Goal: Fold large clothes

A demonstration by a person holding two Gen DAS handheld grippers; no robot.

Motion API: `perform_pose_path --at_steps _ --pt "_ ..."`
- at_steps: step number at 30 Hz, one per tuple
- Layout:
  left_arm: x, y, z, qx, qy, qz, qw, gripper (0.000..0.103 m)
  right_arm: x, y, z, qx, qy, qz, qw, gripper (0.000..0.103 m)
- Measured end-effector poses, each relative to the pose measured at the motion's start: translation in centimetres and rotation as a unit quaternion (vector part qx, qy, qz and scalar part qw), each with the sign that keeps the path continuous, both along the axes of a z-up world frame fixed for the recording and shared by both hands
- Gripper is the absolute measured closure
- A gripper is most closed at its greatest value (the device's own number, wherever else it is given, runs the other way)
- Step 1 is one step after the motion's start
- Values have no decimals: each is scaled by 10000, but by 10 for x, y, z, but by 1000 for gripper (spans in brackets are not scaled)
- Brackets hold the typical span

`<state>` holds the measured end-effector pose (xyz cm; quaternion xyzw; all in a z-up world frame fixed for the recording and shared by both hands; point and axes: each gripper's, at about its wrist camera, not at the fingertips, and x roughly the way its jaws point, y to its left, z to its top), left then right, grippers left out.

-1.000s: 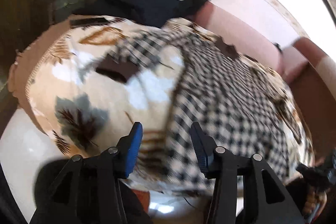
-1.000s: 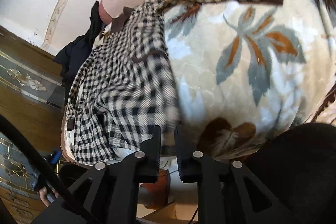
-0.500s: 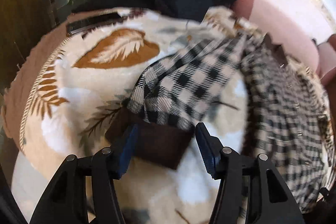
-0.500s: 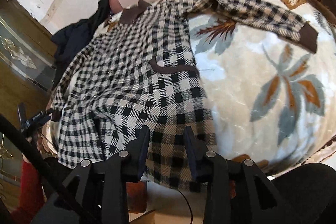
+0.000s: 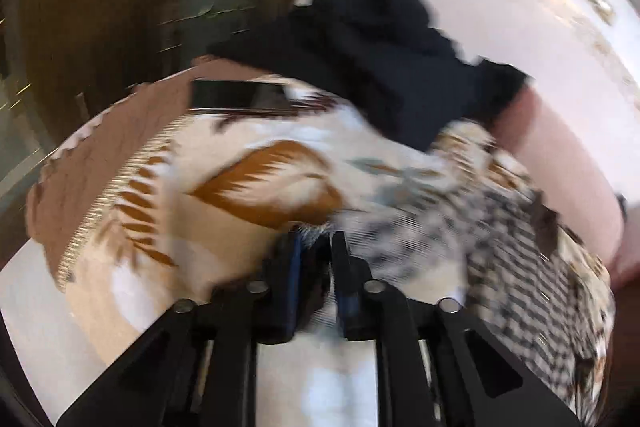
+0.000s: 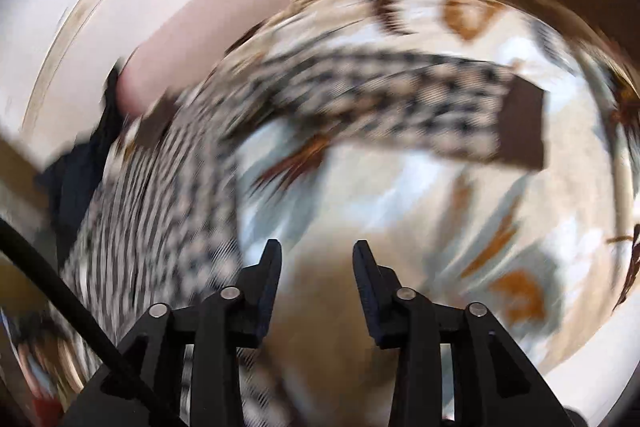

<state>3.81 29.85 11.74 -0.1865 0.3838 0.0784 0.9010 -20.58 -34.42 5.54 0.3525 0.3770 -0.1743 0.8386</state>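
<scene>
The checked shirt (image 6: pixel 168 211) is spread on the leaf-patterned blanket (image 5: pixel 256 183), one sleeve with its brown cuff (image 6: pixel 524 127) stretched out to the right. The other cuff is pinched in the left gripper (image 5: pixel 316 247), whose jaws have just been closing. The right gripper (image 6: pixel 316 259), jaws just widened, is held apart over bare blanket with nothing between. A dark garment (image 5: pixel 384 55) is heaped at the far side
</scene>
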Motion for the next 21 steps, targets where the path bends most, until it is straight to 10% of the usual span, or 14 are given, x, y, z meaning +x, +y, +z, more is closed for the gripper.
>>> perform_pose_path --at_steps 4,8,14,16,18,21 --pt "-13 -61 7 -377 -324 -599 9970 53 -7 -58 -17 833 -272 -741 9934 53" --pt "-9 -133 -4 -729 -242 -1407 9871 52 -8 -93 -31 1511 -646 -1338 9773 50" --pt "-8 -210 -42 -243 64 -2335 9720 52 9 -124 -42 2085 -936 -1789 9570 42" --pt "-7 -216 -50 -225 154 -2414 9700 52 18 -132 -50 2169 -762 -1991 9526 53" --pt "-9 -222 -54 -89 130 -2464 9690 52 26 -138 -53 2115 -543 -1997 9552 100" --pt "-15 -223 -52 139 -23 -2483 9686 52 28 -147 -29 1593 -515 -1833 9687 101"
